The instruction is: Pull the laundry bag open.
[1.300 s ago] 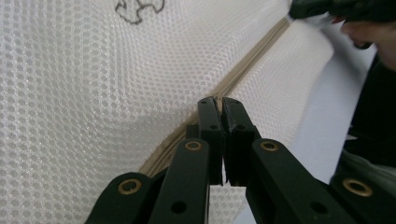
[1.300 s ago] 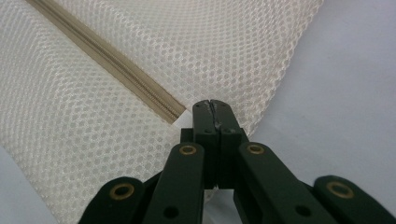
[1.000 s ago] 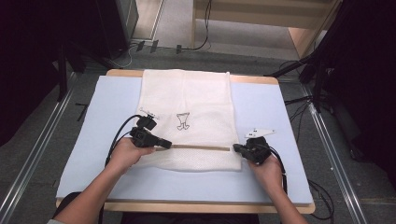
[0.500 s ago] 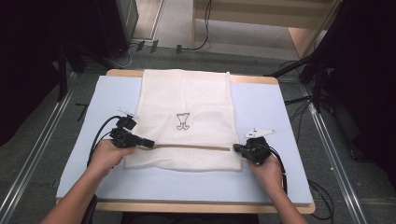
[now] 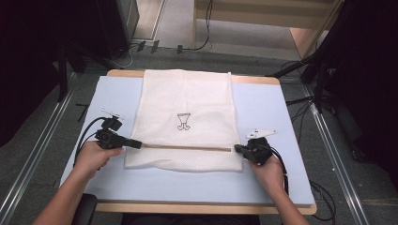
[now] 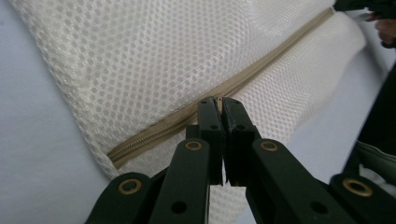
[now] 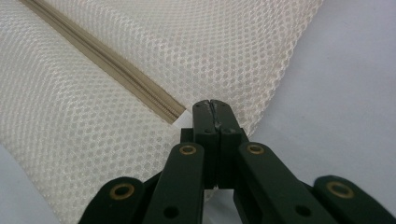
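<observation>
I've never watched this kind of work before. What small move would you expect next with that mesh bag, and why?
Probably the left gripper draws a little further along the zipper towards the bag's left edge. Its fingers are pinched at the zipper just short of that end, while the right gripper clamps the mesh bag at the other end.

You'll find no readable words or numbers here; the white mesh bag (image 5: 187, 117) carries just one small dark outline emblem (image 5: 183, 121) at its middle.
</observation>
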A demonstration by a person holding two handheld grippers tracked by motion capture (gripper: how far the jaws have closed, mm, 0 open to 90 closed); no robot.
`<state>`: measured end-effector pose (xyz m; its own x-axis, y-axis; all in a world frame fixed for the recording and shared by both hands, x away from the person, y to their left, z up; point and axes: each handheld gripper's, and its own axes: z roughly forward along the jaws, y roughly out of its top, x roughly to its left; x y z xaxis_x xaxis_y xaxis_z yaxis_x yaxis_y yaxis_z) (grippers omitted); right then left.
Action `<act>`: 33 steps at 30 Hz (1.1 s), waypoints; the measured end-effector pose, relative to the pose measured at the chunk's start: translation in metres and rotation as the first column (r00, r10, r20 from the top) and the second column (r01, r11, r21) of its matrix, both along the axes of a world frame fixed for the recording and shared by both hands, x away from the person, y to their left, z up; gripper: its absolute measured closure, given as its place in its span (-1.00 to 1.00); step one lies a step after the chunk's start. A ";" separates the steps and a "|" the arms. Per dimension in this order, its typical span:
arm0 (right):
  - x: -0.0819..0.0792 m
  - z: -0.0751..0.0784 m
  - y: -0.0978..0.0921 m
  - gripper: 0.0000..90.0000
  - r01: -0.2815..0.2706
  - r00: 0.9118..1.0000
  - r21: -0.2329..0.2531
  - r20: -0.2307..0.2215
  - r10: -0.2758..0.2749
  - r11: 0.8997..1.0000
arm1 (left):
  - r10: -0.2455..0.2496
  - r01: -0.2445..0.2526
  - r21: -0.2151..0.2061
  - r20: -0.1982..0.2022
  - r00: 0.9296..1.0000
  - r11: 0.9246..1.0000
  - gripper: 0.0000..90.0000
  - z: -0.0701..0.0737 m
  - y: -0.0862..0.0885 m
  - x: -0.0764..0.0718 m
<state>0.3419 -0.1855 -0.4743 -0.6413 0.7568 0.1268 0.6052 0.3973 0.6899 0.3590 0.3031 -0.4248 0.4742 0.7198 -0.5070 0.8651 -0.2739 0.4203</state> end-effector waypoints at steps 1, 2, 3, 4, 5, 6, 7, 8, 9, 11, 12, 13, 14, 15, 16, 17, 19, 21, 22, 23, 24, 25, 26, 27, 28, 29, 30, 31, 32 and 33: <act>0.000 0.000 0.000 1.00 0.000 1.000 0.000 0.000 0.000 1.000 | 0.000 0.000 0.000 0.000 1.000 1.000 1.00 0.000 0.000 0.000; 0.000 0.000 0.000 1.00 0.002 1.000 -0.001 0.003 -0.002 1.000 | -0.010 0.010 -0.010 -0.002 1.000 1.000 1.00 0.002 0.005 0.000; -0.001 0.000 0.000 1.00 0.002 1.000 -0.001 0.003 -0.002 1.000 | 0.002 -0.003 -0.017 -0.007 1.000 1.000 0.99 0.002 0.006 -0.001; -0.001 0.000 0.000 1.00 0.002 1.000 -0.001 0.003 -0.002 1.000 | 0.002 -0.003 -0.017 -0.007 1.000 1.000 1.00 0.002 0.006 -0.001; -0.001 0.000 0.000 1.00 0.002 1.000 -0.001 0.004 -0.002 1.000 | 0.001 -0.001 -0.008 -0.001 1.000 1.000 0.99 0.002 0.008 -0.001; -0.001 0.000 0.000 1.00 0.002 1.000 -0.001 0.004 -0.002 1.000 | 0.001 -0.001 -0.008 -0.001 1.000 1.000 0.99 0.002 0.008 -0.001; -0.001 0.000 0.000 1.00 0.002 1.000 -0.001 0.004 -0.002 1.000 | -0.003 0.003 0.003 0.002 1.000 1.000 0.99 0.003 0.010 -0.002; -0.001 0.000 0.000 1.00 0.000 1.000 0.001 0.005 0.000 1.000 | 0.008 -0.008 -0.002 0.005 1.000 1.000 0.99 0.003 0.012 -0.002; -0.001 0.000 0.000 1.00 0.000 1.000 0.001 0.005 0.000 1.000 | 0.007 -0.007 -0.019 -0.003 1.000 1.000 0.99 0.004 0.014 -0.001; -0.001 0.000 0.000 1.00 0.001 1.000 -0.001 0.004 -0.001 1.000 | 0.022 -0.022 -0.022 0.000 1.000 1.000 0.99 0.004 0.021 -0.002; -0.001 0.000 0.000 1.00 0.001 1.000 -0.001 0.004 -0.001 1.000 | 0.022 -0.022 -0.022 0.000 1.000 1.000 0.99 0.004 0.021 -0.002; -0.001 0.000 0.000 1.00 0.001 1.000 -0.002 0.004 -0.001 1.000 | 0.041 -0.041 -0.018 -0.001 0.999 0.999 0.99 0.004 0.025 -0.003; -0.001 0.000 0.000 1.00 0.001 1.000 -0.002 0.005 -0.001 1.000 | 0.035 -0.036 -0.026 -0.006 0.999 0.999 0.99 0.003 0.029 -0.003; -0.001 0.000 0.000 1.00 0.002 1.000 -0.002 0.004 -0.002 1.000 | 0.047 -0.047 -0.015 0.002 0.999 0.999 0.99 0.003 0.032 -0.004; -0.001 0.000 0.000 1.00 0.001 1.000 -0.002 0.004 -0.001 1.000 | 0.048 -0.048 -0.016 -0.005 0.999 0.999 0.99 0.002 0.036 -0.004; -0.001 0.000 0.000 1.00 0.000 1.000 -0.001 0.004 0.000 1.000 | 0.076 -0.076 0.003 0.003 0.997 0.997 0.99 0.002 0.045 -0.006; -0.001 0.000 0.000 1.00 0.001 1.000 -0.002 0.004 -0.001 1.000 | 0.096 -0.096 0.006 -0.004 0.995 0.995 0.99 0.002 0.051 -0.007; 0.000 0.000 0.000 1.00 -0.002 1.000 0.000 0.001 0.002 1.000 | 0.101 -0.101 -0.048 -0.015 0.995 0.994 0.99 -0.001 0.064 -0.008; 0.000 0.000 0.000 1.00 -0.003 1.000 0.001 0.000 0.003 1.000 | 0.102 -0.103 -0.040 -0.013 0.995 0.994 0.99 -0.002 0.063 -0.009; 0.000 0.000 0.000 1.00 -0.001 1.000 0.003 -0.001 0.001 1.000 | 0.102 -0.103 -0.040 -0.013 0.995 0.994 0.99 -0.002 0.063 -0.009; 0.001 0.000 0.000 1.00 -0.003 1.000 0.004 -0.002 0.003 1.000 | 0.084 -0.084 -0.023 -0.005 0.996 0.996 0.99 -0.003 0.060 -0.008; 0.001 0.000 -0.001 1.00 -0.005 1.000 0.006 -0.004 0.005 1.000 | 0.084 -0.083 -0.022 0.003 0.996 0.996 0.98 -0.002 0.059 -0.009; 0.001 0.000 -0.001 1.00 -0.005 1.000 0.006 -0.004 0.005 1.000 | 0.084 -0.083 -0.022 0.003 0.996 0.996 0.98 -0.002 0.059 -0.009; 0.001 0.000 -0.001 1.00 -0.005 1.000 0.007 -0.005 0.005 1.000 | 0.080 -0.080 -0.029 0.004 0.997 0.996 0.98 -0.002 0.059 -0.009; 0.001 0.000 -0.001 1.00 -0.007 1.000 0.009 -0.009 0.007 1.000 | 0.080 -0.079 -0.031 0.014 0.997 0.996 0.97 -0.001 0.059 -0.010; 0.001 0.000 -0.001 1.00 -0.005 1.000 0.009 -0.011 0.005 1.000 | 0.080 -0.079 -0.036 0.036 0.996 0.996 0.95 -0.001 0.058 -0.011; 0.001 0.001 -0.001 1.00 -0.009 1.000 0.008 -0.012 0.009 1.000 | 0.062 -0.061 -0.026 0.057 0.996 0.998 0.95 0.000 0.057 -0.012; 0.003 0.001 -0.002 1.00 -0.009 1.000 0.019 -0.020 0.009 1.000 | 0.046 -0.046 0.001 0.101 0.994 0.999 0.83 0.001 0.054 -0.014; 0.003 0.001 -0.002 1.00 -0.009 1.000 0.019 -0.020 0.009 1.000 | 0.046 -0.046 0.001 0.101 0.994 0.999 0.80 0.001 0.054 -0.014; 0.003 0.002 -0.003 1.00 -0.010 0.999 0.022 -0.030 0.011 1.000 | 0.030 -0.029 -0.004 0.124 0.992 1.000 0.74 0.002 0.051 -0.016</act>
